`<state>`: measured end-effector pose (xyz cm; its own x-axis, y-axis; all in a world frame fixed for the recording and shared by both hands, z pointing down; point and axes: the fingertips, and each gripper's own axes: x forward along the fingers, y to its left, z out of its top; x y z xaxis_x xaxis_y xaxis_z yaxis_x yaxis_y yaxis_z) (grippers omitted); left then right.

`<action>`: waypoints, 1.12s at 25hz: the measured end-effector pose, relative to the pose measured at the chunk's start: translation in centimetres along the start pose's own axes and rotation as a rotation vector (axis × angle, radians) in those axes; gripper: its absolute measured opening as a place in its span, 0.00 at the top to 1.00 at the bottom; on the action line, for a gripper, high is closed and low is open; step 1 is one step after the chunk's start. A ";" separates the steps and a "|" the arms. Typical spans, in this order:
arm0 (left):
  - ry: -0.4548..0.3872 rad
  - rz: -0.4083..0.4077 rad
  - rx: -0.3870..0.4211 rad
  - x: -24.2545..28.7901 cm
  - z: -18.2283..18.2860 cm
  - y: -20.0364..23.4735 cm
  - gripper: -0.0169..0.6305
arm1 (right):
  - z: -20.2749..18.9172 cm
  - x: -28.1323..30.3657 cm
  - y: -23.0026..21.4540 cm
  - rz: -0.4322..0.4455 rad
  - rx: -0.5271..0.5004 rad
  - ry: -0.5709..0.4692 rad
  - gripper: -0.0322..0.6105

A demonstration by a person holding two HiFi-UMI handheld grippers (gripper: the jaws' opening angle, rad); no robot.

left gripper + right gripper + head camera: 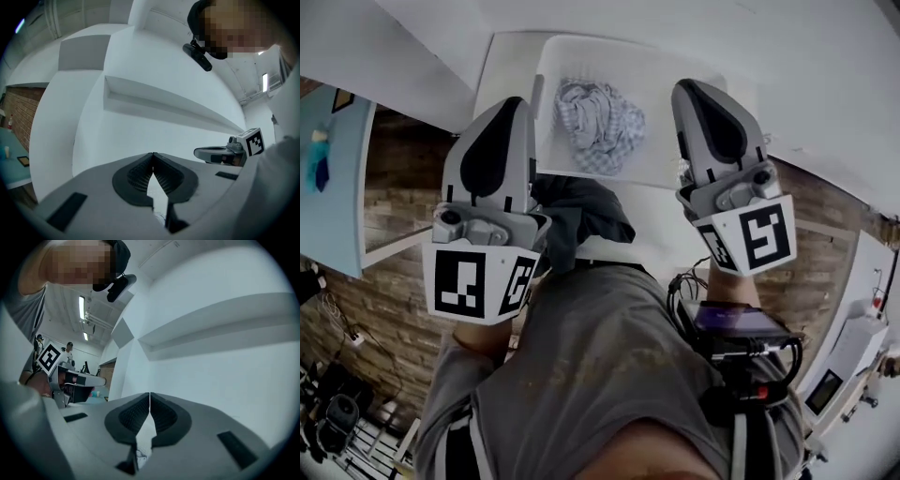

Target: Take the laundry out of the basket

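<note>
Laundry: a checked cloth (pixel 598 125) lies bunched inside the white basket (pixel 712 80). In the head view I see it between my two sets of fingertips, touched by neither.
Basket: it sits on a white surface (pixel 502 70). My left fingertips show just outside its left rim, and my right fingertips show over its right part.
Dark cloth (pixel 581 214): it lies crumpled at the basket's near rim, between the two gripper bodies and back from the fingertips, towards me.
Left gripper (pixel 515 101): its fingers are pressed together tip to tip. Nothing sits between the ribbed pads (pixel 138 174), and only white wall lies ahead.
Right gripper (pixel 685 86): its fingers are likewise pressed together, the pads (pixel 133 416) empty, facing white wall.
</note>
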<state>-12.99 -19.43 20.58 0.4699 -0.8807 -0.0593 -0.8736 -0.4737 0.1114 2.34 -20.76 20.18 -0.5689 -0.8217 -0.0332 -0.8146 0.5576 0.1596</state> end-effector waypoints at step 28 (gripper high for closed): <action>0.090 0.219 -0.168 4.4 -6.5 10.7 0.96 | -23.2 9.9 3.8 0.473 0.080 0.609 0.59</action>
<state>-19.46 -28.35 27.94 0.2879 -0.9550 0.0717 -0.9261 -0.2586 0.2749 -3.80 -29.52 43.35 -0.7149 -0.4014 0.5725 -0.5197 0.8528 -0.0510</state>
